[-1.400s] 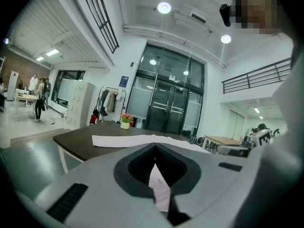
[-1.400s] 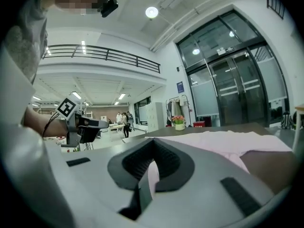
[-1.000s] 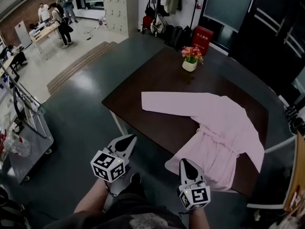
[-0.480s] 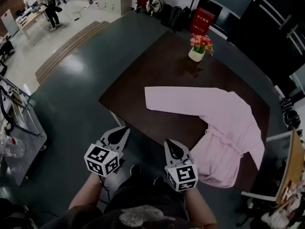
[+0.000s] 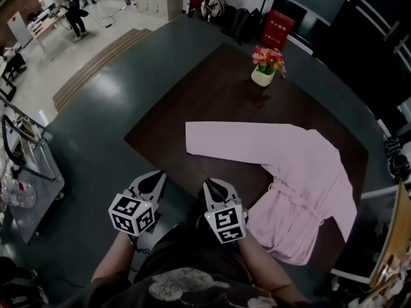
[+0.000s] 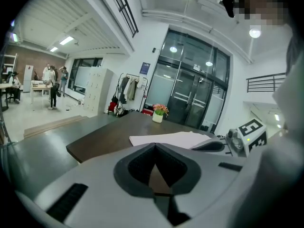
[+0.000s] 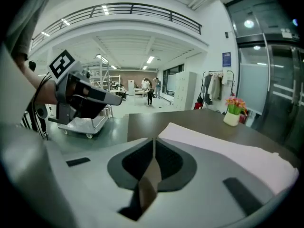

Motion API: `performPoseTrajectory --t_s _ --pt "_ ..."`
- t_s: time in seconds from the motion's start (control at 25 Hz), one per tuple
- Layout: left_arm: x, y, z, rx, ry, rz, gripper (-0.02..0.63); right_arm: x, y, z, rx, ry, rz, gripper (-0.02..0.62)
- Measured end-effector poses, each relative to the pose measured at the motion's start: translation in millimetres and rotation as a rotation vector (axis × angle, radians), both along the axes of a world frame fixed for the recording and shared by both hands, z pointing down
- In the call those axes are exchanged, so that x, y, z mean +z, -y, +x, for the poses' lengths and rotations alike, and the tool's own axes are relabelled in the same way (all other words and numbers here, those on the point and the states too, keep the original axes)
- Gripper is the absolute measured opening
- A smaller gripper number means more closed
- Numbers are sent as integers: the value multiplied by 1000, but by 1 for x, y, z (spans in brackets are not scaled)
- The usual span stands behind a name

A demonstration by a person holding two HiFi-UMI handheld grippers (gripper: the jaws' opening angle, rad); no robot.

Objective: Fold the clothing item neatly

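Pink robe [image 5: 302, 172] lies spread flat on the dark table [image 5: 212, 88], one sleeve stretched toward the table's left side, belt tied at the waist, hem at the near edge. Small white pot [image 5: 261, 77] on far side of table, well apart from robe, holds pink and red flowers [image 5: 268, 58]. Left gripper [image 5: 156, 177]: jaws clenched together, nothing between. Right gripper [image 5: 212, 186]: same, tips meeting, empty. Both sit by the near table edge, clear of the robe. Metal cart [image 5: 32, 172] at left, possibly carrying a clear bottle.
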State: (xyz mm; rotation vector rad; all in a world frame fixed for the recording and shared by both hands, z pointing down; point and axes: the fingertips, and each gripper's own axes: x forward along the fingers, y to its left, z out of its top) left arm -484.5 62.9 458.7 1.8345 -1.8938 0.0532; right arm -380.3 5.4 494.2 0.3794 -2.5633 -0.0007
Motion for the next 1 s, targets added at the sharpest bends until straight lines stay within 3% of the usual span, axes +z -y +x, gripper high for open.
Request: performPoseTrajectory --t_s 0.24,0.36,0.56,0.8,1.0 --pt "12 18 -4 -55 17 -20 11 17 23 -26 -26 2 -29 -1" --pt "23 24 -12 -62 4 -44 11 29 30 -39 -27 -30 -49 46" --pt "40 42 -33 -48 -31 -66 11 51 46 -71 -20 -112 -46 84" --pt "57 62 -63 14 -58 -89 11 78 58 -116 -47 -229 -28 84" --pt "67 72 -86 41 -80 -99 11 105 64 -131 -54 -351 6 83"
